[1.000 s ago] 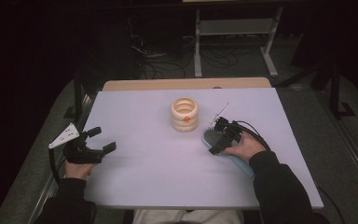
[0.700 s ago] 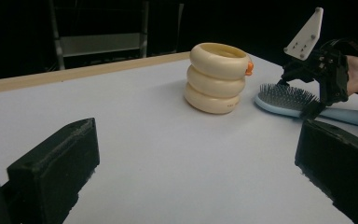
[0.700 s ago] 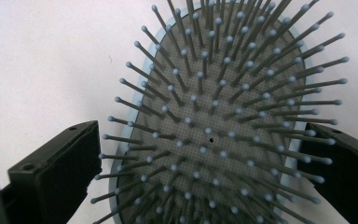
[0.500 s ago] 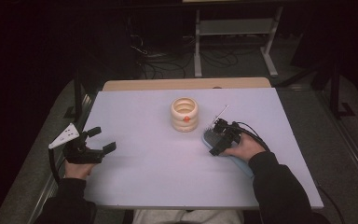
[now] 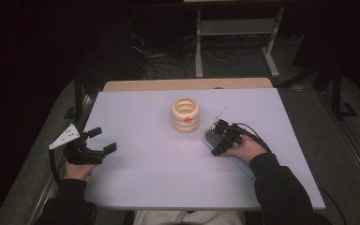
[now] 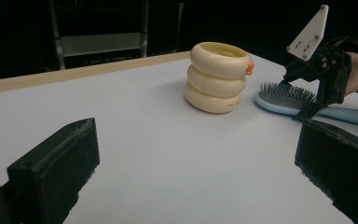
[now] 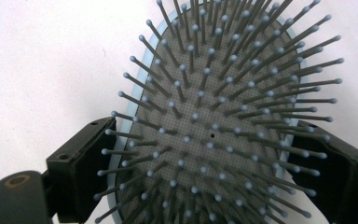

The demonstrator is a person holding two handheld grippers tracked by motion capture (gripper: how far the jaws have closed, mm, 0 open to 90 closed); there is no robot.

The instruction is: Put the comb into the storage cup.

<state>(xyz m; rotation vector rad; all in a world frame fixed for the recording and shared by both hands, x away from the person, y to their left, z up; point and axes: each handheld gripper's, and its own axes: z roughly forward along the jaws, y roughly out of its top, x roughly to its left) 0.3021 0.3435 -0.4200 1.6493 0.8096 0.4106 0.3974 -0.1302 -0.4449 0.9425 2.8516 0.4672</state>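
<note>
A light blue hairbrush (image 5: 210, 137) lies bristles up on the white table (image 5: 145, 164), right of centre. My right gripper (image 5: 219, 141) comes down over its head, and its jaws sit against the two sides of the brush head (image 7: 214, 93), shut on it. The left gripper view shows the brush (image 6: 284, 95) flat on the table with the right gripper (image 6: 314, 88) over it. My left gripper (image 5: 104, 139) rests open near the table's left edge, nothing between its jaws.
A cream stack of three rings (image 5: 185, 115) with a small orange knob stands at the table's middle, just left of the brush head; it is also in the left gripper view (image 6: 216, 77). A wooden strip (image 5: 187, 84) runs along the far edge.
My right gripper has shifted slightly left and toward me along the brush and settled lower over its head. The left gripper and the ring stack have not moved.
</note>
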